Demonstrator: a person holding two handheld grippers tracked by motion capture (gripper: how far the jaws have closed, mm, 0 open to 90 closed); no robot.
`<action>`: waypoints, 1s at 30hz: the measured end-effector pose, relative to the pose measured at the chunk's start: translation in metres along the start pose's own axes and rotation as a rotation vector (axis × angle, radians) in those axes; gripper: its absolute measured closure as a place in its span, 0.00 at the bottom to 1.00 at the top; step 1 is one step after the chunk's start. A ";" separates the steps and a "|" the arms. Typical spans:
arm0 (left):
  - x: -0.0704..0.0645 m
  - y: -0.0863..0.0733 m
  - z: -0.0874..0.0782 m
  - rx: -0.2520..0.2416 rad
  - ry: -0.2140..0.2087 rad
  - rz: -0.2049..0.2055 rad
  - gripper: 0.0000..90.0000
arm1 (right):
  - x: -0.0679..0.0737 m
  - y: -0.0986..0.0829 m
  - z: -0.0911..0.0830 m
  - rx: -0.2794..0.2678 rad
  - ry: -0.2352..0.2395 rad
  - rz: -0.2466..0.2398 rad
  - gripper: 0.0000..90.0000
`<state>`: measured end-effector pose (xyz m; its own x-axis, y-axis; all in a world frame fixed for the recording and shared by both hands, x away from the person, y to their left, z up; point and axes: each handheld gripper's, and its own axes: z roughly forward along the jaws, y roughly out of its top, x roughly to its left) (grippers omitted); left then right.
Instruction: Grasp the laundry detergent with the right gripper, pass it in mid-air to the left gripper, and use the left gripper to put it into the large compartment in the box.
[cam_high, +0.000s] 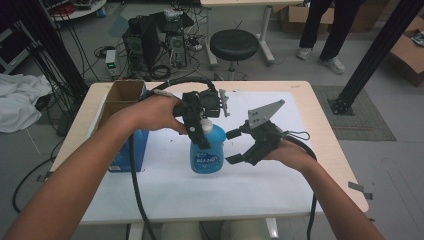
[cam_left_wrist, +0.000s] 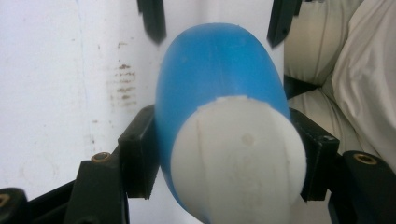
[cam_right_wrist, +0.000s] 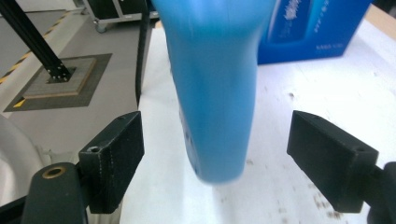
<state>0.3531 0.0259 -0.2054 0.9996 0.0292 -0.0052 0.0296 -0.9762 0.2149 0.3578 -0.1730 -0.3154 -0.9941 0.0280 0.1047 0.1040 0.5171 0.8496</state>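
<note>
Clamping the blue bottle (cam_high: 207, 150) near its white cap (cam_left_wrist: 238, 158), my left hand-held gripper (cam_high: 197, 127) holds it upright at the centre of the high view, base on the white surface (cam_high: 260, 185). My right hand-held gripper (cam_high: 235, 146), just right of centre, has its jaws spread apart beside the bottle's body. Farther back at the left of that frame stands a blue box (cam_high: 125, 150).

A pale wooden tabletop (cam_high: 325, 130) carries a white sheet (cam_high: 210, 185); a blue bottle (cam_high: 207, 152) stands on the sheet, an open cardboard-and-blue box (cam_high: 122, 127) at its left edge.
</note>
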 end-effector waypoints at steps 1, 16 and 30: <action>0.000 0.000 0.000 0.000 0.000 0.000 0.42 | 0.000 -0.002 -0.002 0.004 -0.005 0.006 0.20; 0.009 -0.010 -0.033 0.023 0.108 -0.224 0.42 | -0.007 -0.020 -0.046 0.150 -0.123 0.101 0.17; 0.027 -0.015 -0.067 -0.016 0.249 -0.530 0.42 | -0.021 -0.024 -0.078 0.292 -0.219 0.144 0.17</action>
<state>0.3794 0.0555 -0.1435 0.8177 0.5643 0.1133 0.5237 -0.8112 0.2602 0.3783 -0.2528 -0.2970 -0.9562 0.2836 0.0728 0.2616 0.7155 0.6478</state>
